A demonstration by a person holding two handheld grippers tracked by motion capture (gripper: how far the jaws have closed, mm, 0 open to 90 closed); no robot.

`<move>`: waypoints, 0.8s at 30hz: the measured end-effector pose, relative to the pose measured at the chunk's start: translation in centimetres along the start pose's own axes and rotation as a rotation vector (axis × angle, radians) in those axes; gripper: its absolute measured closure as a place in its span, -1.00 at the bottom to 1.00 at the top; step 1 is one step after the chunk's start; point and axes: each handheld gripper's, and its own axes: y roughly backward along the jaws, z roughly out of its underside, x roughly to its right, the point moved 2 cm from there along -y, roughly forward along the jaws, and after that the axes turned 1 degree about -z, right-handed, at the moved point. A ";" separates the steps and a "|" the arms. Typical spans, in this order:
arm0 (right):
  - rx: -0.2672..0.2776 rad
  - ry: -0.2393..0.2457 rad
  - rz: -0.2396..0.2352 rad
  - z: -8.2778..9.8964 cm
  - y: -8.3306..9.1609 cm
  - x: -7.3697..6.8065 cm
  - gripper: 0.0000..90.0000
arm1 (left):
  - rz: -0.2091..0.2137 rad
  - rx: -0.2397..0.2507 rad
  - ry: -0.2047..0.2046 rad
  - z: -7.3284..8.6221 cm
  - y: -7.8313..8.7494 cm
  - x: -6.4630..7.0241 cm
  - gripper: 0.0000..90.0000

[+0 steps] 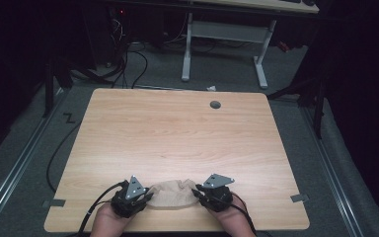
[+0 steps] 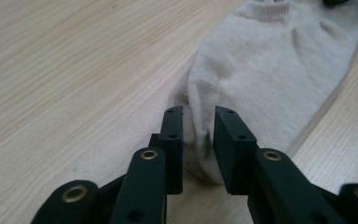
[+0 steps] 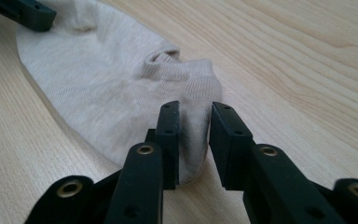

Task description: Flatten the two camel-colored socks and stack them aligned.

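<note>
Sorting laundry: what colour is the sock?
Plain beige sock, best seen in the left gripper view.

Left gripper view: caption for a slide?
Left gripper jaws slightly parted around one end of a beige sock lying on the wooden table.

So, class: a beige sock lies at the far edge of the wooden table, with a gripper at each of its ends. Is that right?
Not quite. The high view shows the sock at the near edge of the table, by the person's hands. The left gripper and right gripper do sit at its two ends.

A sock (image 1: 171,193) is lying on the table (image 1: 177,133) near its front edge, stretching between the left gripper (image 1: 147,196) and right gripper (image 1: 197,191), apparently flat.
</note>
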 end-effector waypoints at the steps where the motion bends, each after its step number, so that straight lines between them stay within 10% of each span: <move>1: 0.006 -0.006 -0.001 0.0 0.1 0.1 0.61 | 0.011 0.027 0.060 0.0 -0.1 0.4 0.59; 7: 0.037 -0.025 0.015 -0.3 0.6 0.5 0.52 | -0.007 0.055 0.021 -0.3 0.8 -0.9 0.46; 18: 0.091 -0.112 0.080 -0.1 1.4 4.0 0.45 | -0.083 0.113 0.124 -0.1 1.6 -5.3 0.35; 24: 0.100 -0.167 0.182 1.0 1.5 7.1 0.35 | -0.189 0.078 0.168 1.1 0.9 -8.9 0.25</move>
